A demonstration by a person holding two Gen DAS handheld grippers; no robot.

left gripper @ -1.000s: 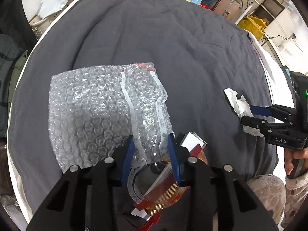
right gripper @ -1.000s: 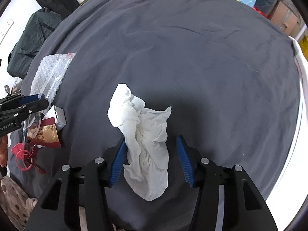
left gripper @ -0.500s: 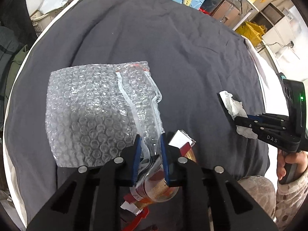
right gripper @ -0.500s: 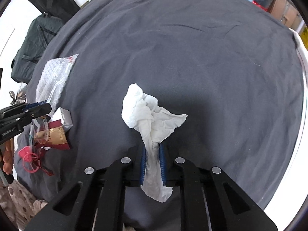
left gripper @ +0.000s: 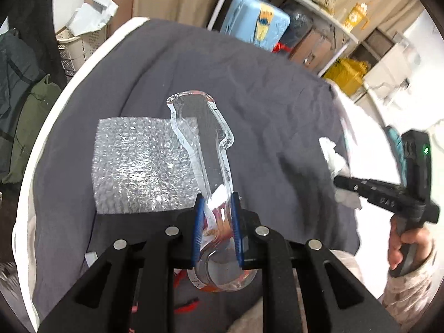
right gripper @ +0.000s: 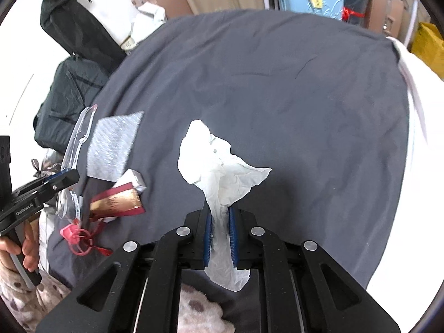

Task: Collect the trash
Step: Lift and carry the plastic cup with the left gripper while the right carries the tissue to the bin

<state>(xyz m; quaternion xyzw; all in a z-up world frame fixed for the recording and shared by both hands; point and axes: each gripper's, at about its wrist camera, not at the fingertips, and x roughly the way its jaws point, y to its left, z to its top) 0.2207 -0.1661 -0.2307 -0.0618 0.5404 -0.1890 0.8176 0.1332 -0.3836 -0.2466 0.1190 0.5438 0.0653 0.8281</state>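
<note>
My left gripper (left gripper: 216, 208) is shut on a clear plastic package (left gripper: 204, 141) and holds it lifted above the dark grey bedspread (left gripper: 249, 88). A sheet of bubble wrap (left gripper: 138, 163) lies flat on the bedspread just left of it. My right gripper (right gripper: 220, 222) is shut on a crumpled white tissue (right gripper: 219, 163) and holds it raised over the bedspread (right gripper: 277, 77). In the right wrist view the left gripper (right gripper: 59, 179) with the plastic package (right gripper: 80, 130) is at the left, beside the bubble wrap (right gripper: 113, 144).
A maroon and gold box (right gripper: 116, 202), a small silver box (right gripper: 136, 179) and a red plastic tag (right gripper: 77, 236) lie near the bed's front left edge. Dark bags (right gripper: 72, 55) stand left of the bed. Shelves with a blue suitcase (left gripper: 258, 25) stand behind it.
My left gripper has lifted the clear plastic package off the bubble wrap. My right gripper has raised the tissue off the bedspread. Both stay shut since half a second ago.
</note>
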